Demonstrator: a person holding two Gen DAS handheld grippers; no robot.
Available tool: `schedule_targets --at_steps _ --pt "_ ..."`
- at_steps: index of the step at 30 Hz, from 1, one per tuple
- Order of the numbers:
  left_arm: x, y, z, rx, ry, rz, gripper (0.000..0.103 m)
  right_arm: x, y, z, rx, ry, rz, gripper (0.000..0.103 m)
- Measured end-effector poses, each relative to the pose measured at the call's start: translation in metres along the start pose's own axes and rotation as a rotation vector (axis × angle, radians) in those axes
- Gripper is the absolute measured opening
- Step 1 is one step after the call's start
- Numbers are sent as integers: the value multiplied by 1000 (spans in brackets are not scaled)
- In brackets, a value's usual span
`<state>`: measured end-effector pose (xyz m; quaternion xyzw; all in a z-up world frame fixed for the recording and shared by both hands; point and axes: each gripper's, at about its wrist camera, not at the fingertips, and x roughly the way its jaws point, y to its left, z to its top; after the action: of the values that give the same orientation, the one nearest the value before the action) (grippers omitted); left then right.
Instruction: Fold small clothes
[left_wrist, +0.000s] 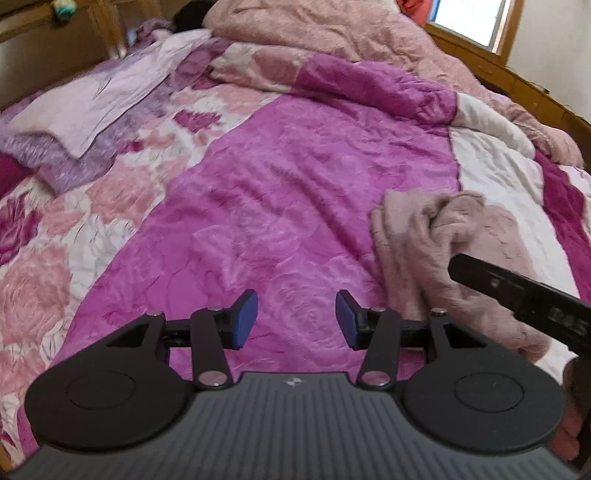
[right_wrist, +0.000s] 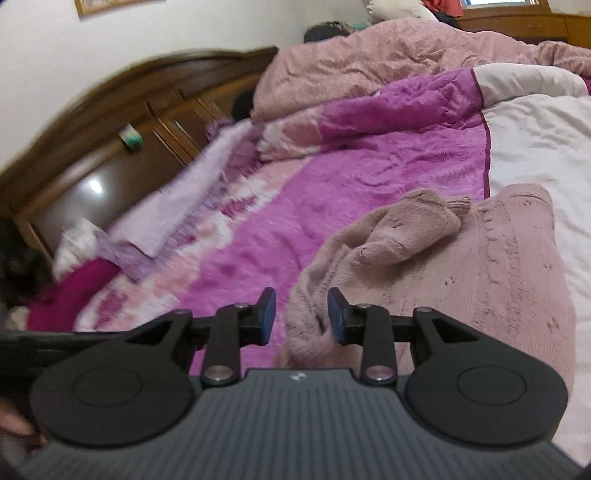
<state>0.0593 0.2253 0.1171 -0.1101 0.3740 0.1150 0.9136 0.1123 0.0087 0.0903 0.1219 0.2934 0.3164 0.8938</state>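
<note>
Left gripper (left_wrist: 296, 319): blue-padded fingers set apart, nothing between them, held over the magenta middle of the quilt (left_wrist: 295, 184).

Right gripper (right_wrist: 302, 315): fingers likewise parted, nothing clamped; the fuzzy near edge of the sweater lies just ahead of and below the gap, contact not discernible. Its black body enters the left wrist view from the right edge, over the sweater.

Pink sweater (right_wrist: 461, 266): knitted, fuzzy, crumpled rather than flat; one sleeve with ribbed cuff doubled back across the body. Lies on the quilt toward its right side, straddling the seam between the magenta panel and the white panel.

Quilt: floral pink and white at the left side, magenta centre, white at the right.

Pink blanket (left_wrist: 351, 33): heaped along the far edge of the bed.

Lilac pillow (left_wrist: 85, 107): at the far left corner.

Wooden headboard (right_wrist: 129, 122): along the left side in the right wrist view.
</note>
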Motion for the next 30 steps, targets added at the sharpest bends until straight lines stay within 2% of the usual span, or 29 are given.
schedule_targets --at_steps 3,8,9,10,12,15,19,23,25,29,30 --pt "-6 -16 8 47 -32 -38 55 -21 -11 -1 37 -51 -31 35" --pt "-3 -46 30 81 -58 -171 55 -40 -44 -1 88 -73 -171 35" --pt "1 -52 35 85 -62 -197 57 -42 -49 -2 92 -76 -193 35" --pt "6 -60 41 90 -59 -218 64 -43 -57 -1 101 -79 -217 35" --pt "19 -74 51 112 -53 -251 68 -47 -69 -1 130 -89 -244 35" --pt "40 -96 61 177 -35 -264 68 -52 -85 0 163 -94 -263 35" --pt "72 -120 67 277 -19 -230 68 -53 -98 -3 182 -89 -284 35" --pt "99 -131 74 296 11 -274 68 -50 -107 -7 207 -83 -295 37" --pt "109 -137 76 300 14 -300 68 -49 -110 -9 217 -84 -301 50" --pt "127 -149 73 330 0 -324 67 -46 -113 -14 233 -75 -298 51" --pt "130 -151 72 337 -7 -309 63 -44 -113 -15 232 -74 -300 51"
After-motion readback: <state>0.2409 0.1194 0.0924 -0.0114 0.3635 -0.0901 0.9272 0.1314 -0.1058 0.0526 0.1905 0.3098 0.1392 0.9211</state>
